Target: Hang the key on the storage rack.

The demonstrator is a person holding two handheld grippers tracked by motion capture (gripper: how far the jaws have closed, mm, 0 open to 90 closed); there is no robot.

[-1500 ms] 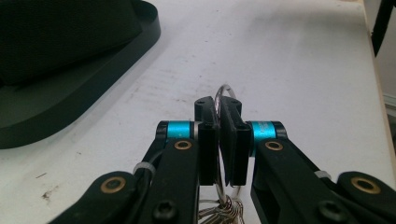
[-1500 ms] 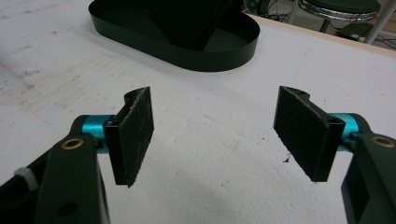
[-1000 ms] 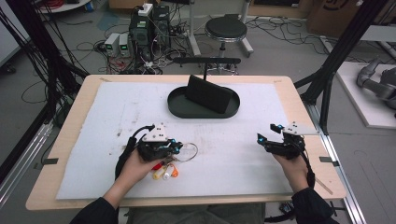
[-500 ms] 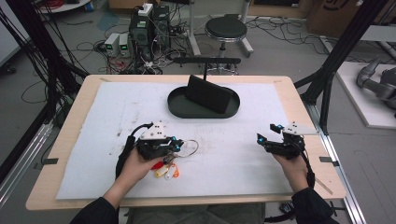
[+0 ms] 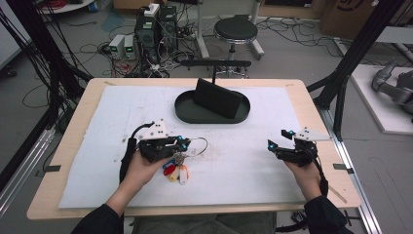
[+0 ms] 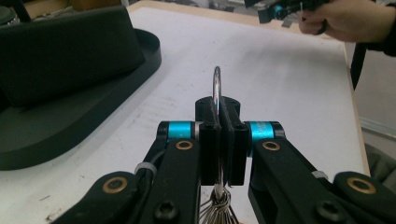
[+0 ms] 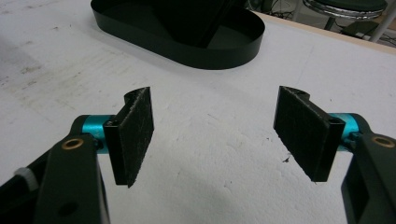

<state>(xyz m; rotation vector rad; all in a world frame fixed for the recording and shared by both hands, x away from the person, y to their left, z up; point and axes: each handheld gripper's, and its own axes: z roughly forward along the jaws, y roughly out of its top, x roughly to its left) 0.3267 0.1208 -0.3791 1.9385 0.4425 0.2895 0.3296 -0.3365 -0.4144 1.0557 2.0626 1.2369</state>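
Left hand-held gripper (image 5: 181, 144) is clamped tight on a key ring (image 5: 198, 145). In the left gripper view the jaws are pressed together with the metal loop (image 6: 217, 86) poking up between the pads, and a bunch of thin rings hangs out underneath. From the high view the keys (image 5: 175, 170) with red, yellow and white tags sit on the white mat (image 5: 243, 170) just by the left hand (image 5: 141, 170); can't quite tell if they're resting on it or dangling a bit.

Right hand-held gripper (image 5: 271, 146) is wide open with nothing in it, pads (image 7: 135, 133) well apart over bare mat, near the right edge of the bench (image 5: 311, 105).

Black oval tray (image 5: 187, 112) is at the far middle of the mat, with a dark block (image 5: 216, 97) standing tilted in it.
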